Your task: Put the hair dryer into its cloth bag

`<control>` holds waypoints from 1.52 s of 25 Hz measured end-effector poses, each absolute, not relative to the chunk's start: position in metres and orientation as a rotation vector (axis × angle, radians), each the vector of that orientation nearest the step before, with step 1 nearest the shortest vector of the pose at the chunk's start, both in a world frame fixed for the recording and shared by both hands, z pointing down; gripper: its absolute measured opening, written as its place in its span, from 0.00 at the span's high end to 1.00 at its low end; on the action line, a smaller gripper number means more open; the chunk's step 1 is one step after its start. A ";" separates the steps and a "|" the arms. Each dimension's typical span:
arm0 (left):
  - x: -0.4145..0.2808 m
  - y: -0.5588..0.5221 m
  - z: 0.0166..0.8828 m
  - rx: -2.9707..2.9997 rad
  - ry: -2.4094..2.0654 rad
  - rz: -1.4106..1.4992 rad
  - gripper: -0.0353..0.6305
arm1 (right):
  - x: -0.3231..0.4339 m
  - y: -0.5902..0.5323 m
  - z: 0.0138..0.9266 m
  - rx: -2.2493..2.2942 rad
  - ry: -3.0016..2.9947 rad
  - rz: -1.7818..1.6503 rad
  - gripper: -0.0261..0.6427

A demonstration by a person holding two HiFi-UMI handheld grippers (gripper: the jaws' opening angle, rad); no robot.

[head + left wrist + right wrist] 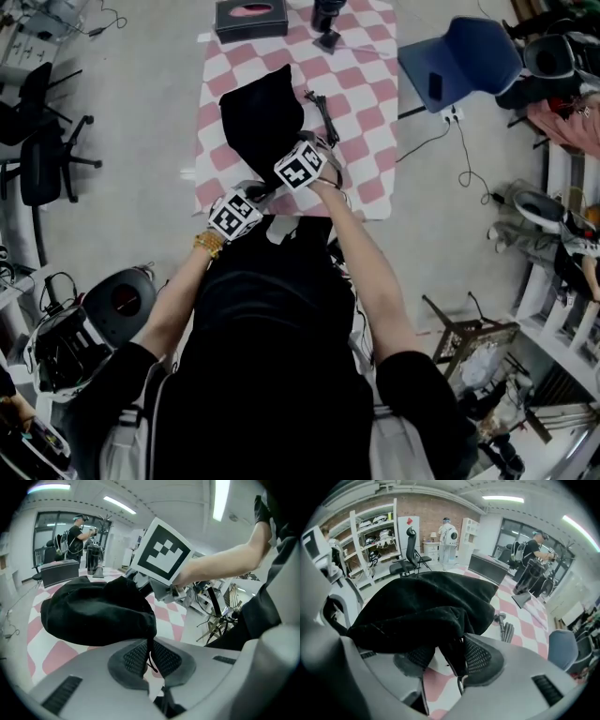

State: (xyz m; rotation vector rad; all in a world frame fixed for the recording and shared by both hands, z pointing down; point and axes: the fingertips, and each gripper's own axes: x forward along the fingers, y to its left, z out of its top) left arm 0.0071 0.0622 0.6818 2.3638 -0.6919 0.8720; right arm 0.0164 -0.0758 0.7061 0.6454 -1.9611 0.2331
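A bulging black cloth bag [262,117] lies on the pink-and-white checked table [370,141]. My left gripper [261,194] is at the bag's near edge. In the left gripper view it [149,656] is shut, with a thin fold of the bag [93,611] and its drawstring pinched between the pads. Just to the right, my right gripper [291,178] holds the same near rim. Its jaws [447,660] stand wider, closed round a thick fold of the bag [426,602]. The hair dryer's body is not visible. A black cord with a plug [323,111] [505,629] lies right of the bag.
A black box [251,19] and a dark upright object [328,21] stand at the table's far edge. A blue chair [464,58] is beyond the right side and black office chairs [42,141] are at the left. A person [532,550] stands in the background.
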 end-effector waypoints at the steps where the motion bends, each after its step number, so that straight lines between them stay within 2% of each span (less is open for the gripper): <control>1: 0.008 0.062 0.683 2.358 -0.690 0.861 0.91 | 0.016 -0.077 0.708 0.667 -1.956 0.267 0.68; 4: 0.005 0.066 0.687 2.359 -0.662 0.916 0.91 | 0.015 -0.075 0.717 0.688 -1.968 0.303 0.68; 9: -0.028 0.059 0.670 2.374 -0.732 0.970 0.90 | 0.026 -0.061 0.699 0.493 -2.083 0.136 0.68; 13: -0.043 0.039 0.640 2.404 -0.812 1.008 0.79 | 0.055 -0.061 0.682 0.332 -2.133 0.025 0.68; 16: -0.034 0.032 0.608 2.462 -0.837 1.046 0.76 | 0.078 -0.068 0.668 0.305 -2.218 0.095 0.68; 20: -0.011 0.020 0.578 2.508 -0.906 1.031 0.76 | 0.108 -0.102 0.662 0.503 -2.265 0.309 0.68; 22: 0.007 0.011 0.584 2.498 -0.924 1.035 0.75 | 0.123 -0.125 0.678 0.635 -2.186 0.307 0.68; 24: 0.024 0.003 0.599 2.483 -0.920 1.109 0.69 | 0.128 -0.141 0.695 0.722 -2.118 0.291 0.67; 27: 0.035 -0.011 0.630 2.434 -0.947 1.237 0.63 | 0.121 -0.156 0.711 0.814 -2.094 0.463 0.65; 30: 0.033 -0.020 0.657 2.361 -0.971 1.279 0.63 | 0.110 -0.161 0.722 0.822 -2.073 0.574 0.65; 34: 0.029 -0.027 0.669 2.296 -0.992 1.254 0.64 | 0.104 -0.176 0.730 0.804 -2.031 0.453 0.65; 36: 0.026 -0.031 0.668 2.279 -1.014 1.223 0.71 | 0.103 -0.177 0.732 0.801 -2.015 0.433 0.69; 38: 0.021 -0.038 0.663 2.265 -1.053 1.167 0.83 | 0.104 -0.174 0.730 0.812 -2.024 0.432 0.76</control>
